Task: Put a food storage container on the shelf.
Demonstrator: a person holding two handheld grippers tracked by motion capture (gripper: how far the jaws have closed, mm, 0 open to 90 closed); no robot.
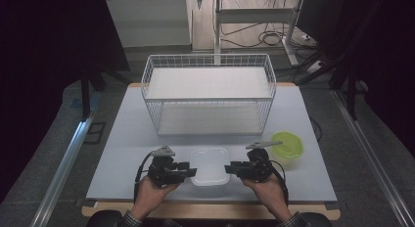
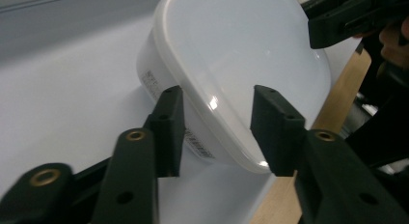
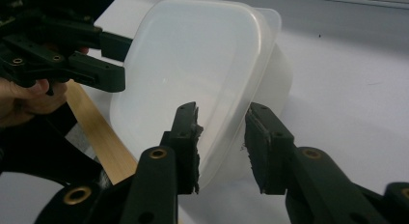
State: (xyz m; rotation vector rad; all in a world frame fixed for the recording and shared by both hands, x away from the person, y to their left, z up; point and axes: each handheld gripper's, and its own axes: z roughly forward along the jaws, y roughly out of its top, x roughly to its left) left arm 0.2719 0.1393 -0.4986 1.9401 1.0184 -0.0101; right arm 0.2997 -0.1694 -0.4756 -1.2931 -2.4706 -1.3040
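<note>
Two pairs of black tongs are closing in on a lidded white plastic container (image 1: 209, 166) sitting near the front edge of the pale bench (image 1: 122, 139), one from each end. The left tongs (image 1: 192, 171) are straddling the container's left rim; in the left gripper view (image 2: 214, 125) their jaws are standing either side of the lid edge with the pads not yet pressing, so they are reading as released. The right tongs (image 1: 228, 169) are doing the same at the opposite end; the right gripper view (image 3: 222, 147) is showing the lid's edge between the jaws with a gap at the farther pad, so again no grip is visible.

The risk lies in the thin lip. If either pair is biting only the lid rather than lid and wall together, a lift could pop the lid off and drop the tub; uneven pull from the two hands could tilt it, or nudge it off the nearby front edge.

The high view is placing the scene: a white wire basket (image 1: 208, 92) behind, a lime-green bowl (image 1: 288, 144) to the right, well apart from the container. The gripper views are supplying what it cannot: a printed label (image 2: 197, 139) on the tub's side wall and worn padding on the right tongs' pads (image 3: 195, 130).
</note>
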